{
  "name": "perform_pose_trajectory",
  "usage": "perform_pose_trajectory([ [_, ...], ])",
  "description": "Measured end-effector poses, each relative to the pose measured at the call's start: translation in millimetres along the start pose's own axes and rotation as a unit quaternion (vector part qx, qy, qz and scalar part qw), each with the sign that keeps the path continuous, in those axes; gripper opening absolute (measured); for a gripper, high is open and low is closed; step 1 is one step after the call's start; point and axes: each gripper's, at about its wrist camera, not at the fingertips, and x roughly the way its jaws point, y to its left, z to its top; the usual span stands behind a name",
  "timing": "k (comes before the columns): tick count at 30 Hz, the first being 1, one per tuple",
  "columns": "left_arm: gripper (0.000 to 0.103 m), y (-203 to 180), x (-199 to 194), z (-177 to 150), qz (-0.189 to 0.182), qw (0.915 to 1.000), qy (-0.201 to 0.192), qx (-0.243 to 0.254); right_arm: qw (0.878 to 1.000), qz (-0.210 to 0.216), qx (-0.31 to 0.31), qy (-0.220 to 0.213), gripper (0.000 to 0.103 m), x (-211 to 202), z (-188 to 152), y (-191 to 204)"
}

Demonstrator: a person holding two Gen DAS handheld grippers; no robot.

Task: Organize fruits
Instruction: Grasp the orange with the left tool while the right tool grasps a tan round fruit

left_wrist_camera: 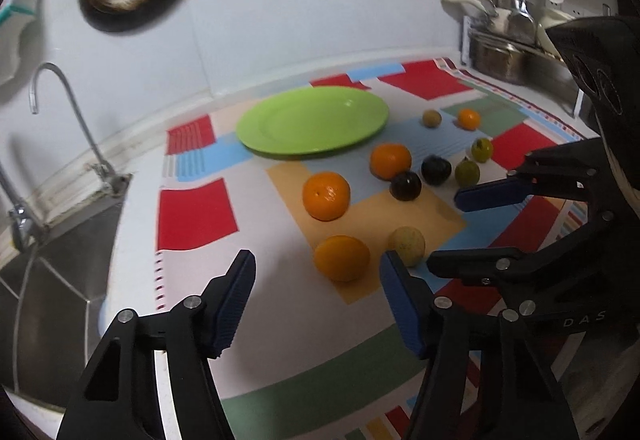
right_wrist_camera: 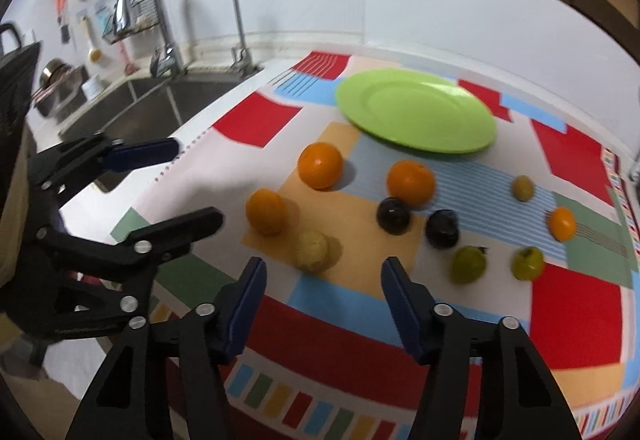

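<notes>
Left wrist: three large oranges (left_wrist_camera: 326, 195), two dark plums (left_wrist_camera: 405, 185).

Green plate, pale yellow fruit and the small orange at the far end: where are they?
Green plate (left_wrist_camera: 360, 112): left wrist view, bare right rim.
Pale yellow fruit (right_wrist_camera: 312, 251): right wrist view, its middle.
Small orange (right_wrist_camera: 561, 223): right wrist view, its middle.

1. I count one green plate (left_wrist_camera: 312, 120).
2. Three big oranges (left_wrist_camera: 326, 196), one small orange (left_wrist_camera: 468, 119).
3. Two dark plums (left_wrist_camera: 405, 185).
4. Two green fruits (left_wrist_camera: 467, 172).
5. Two pale yellowish fruits (left_wrist_camera: 407, 245).
</notes>
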Motion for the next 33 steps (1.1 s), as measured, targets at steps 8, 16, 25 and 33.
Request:
perform_pose_trajectory([
  [8, 0.056, 3, 28, 0, -0.030, 0.9989, 0.036, 0.001, 0.999, 0.035, -0.007, 0.019, 0.042, 23, 2, -5],
  [16, 0.050, 6, 41, 2, -0.047, 0.9972, 0.056, -0.018, 0.998, 0.061, 0.006, 0.019, 0.035, 32, 7, -11],
  [25, 0.039, 1, 44, 4, -0.055, 0.9954, 0.070, -0.036, 0.996, 0.083, 0.025, 0.025, 0.028, 33, 3, -17],
  [33, 0.039, 1, 22, 13, -0.023, 0.9961, 0.064, -0.055, 0.995, 0.082, 0.053, 0.006, 0.028, 20, 5, -26],
])
